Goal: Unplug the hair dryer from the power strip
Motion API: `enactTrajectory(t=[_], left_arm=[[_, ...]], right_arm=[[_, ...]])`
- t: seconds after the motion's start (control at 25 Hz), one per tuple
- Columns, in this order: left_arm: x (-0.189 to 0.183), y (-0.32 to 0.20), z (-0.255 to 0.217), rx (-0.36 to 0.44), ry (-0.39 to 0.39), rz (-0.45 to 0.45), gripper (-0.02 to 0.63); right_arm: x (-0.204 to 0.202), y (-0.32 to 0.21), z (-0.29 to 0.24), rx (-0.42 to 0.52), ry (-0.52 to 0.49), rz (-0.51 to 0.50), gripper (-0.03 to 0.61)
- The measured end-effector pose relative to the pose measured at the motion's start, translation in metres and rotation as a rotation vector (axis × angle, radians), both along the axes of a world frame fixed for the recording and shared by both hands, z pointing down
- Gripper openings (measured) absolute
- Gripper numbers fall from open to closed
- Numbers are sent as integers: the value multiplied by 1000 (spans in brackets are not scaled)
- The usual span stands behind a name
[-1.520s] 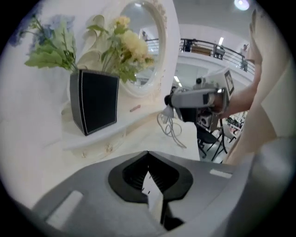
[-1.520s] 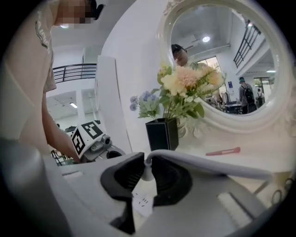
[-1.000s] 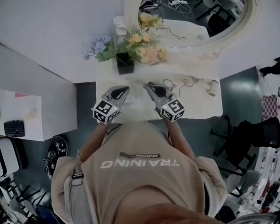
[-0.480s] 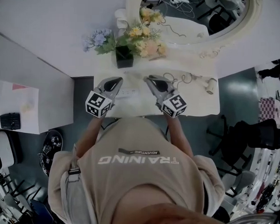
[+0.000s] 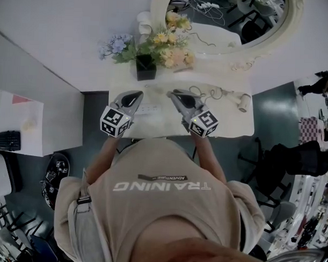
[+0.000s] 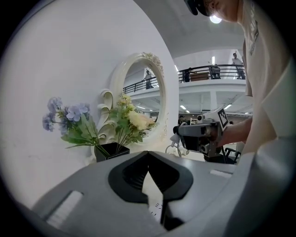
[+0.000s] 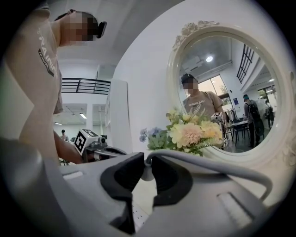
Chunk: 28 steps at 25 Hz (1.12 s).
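Right claw [image 7: 147, 161] is pinching the white plug [image 7: 146, 173], with the grey cord [image 7: 208, 163] trailing off over its jaw. All this is just in front of the vase [image 5: 146, 68], a touch to its right. The strip [image 5: 147, 108] lies flat directly in front of the vase, and I can't tell whether the pins are clear of it. Left claw [image 5: 136, 94] hovers in front of the vase by the strip, tips pressed together on nothing. To do this well, I'd set that left claw down on the strip to pin it, then draw the plug straight out with no twisting. The dryer [image 5: 242, 102] sits well right of the vase, near the table [image 5: 228, 124] edge. The vase itself holds yellow, peach and blue flowers [image 5: 166, 44].
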State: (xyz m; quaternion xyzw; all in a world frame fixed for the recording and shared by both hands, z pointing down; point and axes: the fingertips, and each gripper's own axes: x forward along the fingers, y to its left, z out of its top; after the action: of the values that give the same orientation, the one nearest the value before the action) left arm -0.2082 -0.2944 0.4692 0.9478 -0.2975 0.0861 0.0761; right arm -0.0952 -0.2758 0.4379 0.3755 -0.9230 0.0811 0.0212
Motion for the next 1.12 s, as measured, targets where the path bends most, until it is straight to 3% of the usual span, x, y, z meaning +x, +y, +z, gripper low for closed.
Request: enactTrajectory(t=[0.56, 1.12], left_arm=[[-17, 9, -18, 17, 25, -21, 6], [-13, 6, 0, -17, 16, 6, 6]], right_arm=[[-3, 4, -7, 6, 16, 38, 57], [-3, -4, 1, -6, 42, 56, 57]])
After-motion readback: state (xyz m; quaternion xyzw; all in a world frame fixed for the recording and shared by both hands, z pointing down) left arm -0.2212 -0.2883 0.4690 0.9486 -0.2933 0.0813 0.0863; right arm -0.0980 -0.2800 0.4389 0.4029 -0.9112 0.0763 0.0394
